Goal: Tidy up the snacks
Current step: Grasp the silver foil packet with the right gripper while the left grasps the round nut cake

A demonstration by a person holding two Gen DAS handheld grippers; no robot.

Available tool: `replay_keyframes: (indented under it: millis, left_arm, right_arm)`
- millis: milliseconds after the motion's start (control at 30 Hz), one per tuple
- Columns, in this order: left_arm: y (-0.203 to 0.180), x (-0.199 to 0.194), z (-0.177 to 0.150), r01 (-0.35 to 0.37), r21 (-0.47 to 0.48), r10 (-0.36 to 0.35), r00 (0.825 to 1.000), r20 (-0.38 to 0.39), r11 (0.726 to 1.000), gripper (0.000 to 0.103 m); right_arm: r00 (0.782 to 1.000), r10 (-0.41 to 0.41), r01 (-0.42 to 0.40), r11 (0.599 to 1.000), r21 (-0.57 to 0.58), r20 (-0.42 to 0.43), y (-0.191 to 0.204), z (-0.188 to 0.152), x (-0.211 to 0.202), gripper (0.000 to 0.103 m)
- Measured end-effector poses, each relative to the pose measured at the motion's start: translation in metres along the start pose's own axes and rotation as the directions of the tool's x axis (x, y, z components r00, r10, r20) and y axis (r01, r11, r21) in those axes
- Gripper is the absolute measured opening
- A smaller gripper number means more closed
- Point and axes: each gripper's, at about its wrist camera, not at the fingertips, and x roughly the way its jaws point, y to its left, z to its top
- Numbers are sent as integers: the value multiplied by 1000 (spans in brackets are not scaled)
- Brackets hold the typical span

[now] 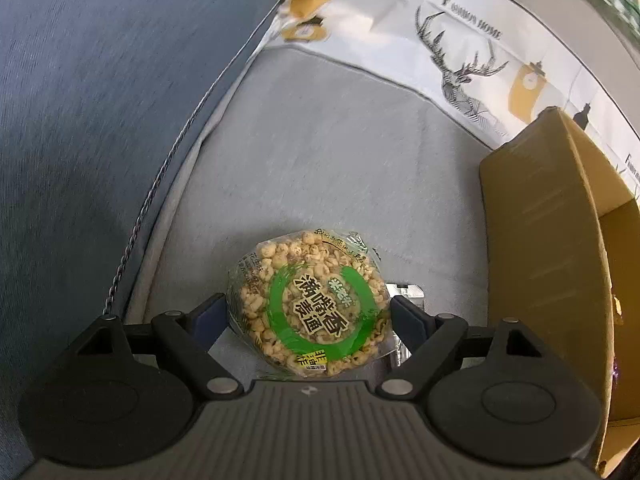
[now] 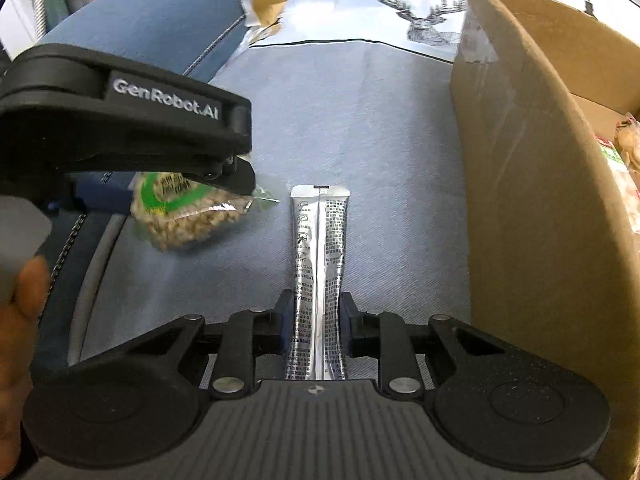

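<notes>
The left claw [image 1: 308,308] stands wide, its pads pressed to both sides of a round puffed-grain cake [image 1: 308,304] in a clear wrapper, held clear of the grey cushion [image 1: 320,160]. In the right wrist view the cake hangs tilted under that claw. The right claw [image 2: 316,320] is nearly closed, pinching the near end of a silver sachet [image 2: 318,264] whose far end reaches out over the cushion; whether it lies on it I cannot tell. A cardboard box [image 2: 520,200] stands open just to the right, with other packets showing inside. This looks like the carrying step: both snacks gripped, neither boxed. Next, each claw must pass over the box wall before letting go.
</notes>
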Motion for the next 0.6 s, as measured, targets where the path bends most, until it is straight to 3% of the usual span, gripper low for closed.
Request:
replay_keyframes:
  millis: [133, 233, 600]
  left_arm:
    - [6, 12, 7, -77, 1, 77, 996, -46, 997, 90]
    - [10, 18, 9, -76, -19, 74, 994, -78, 997, 90]
    - [-4, 20, 7, -107, 54, 111, 990, -82, 993, 95]
  right_arm:
    - [1000, -4, 4, 1000, -31, -10, 3, -1, 5, 27]
    - [1000, -11, 11, 998, -59, -5, 5, -1, 6, 27]
    - [1000, -13, 12, 998, -64, -7, 5, -2, 4, 30]
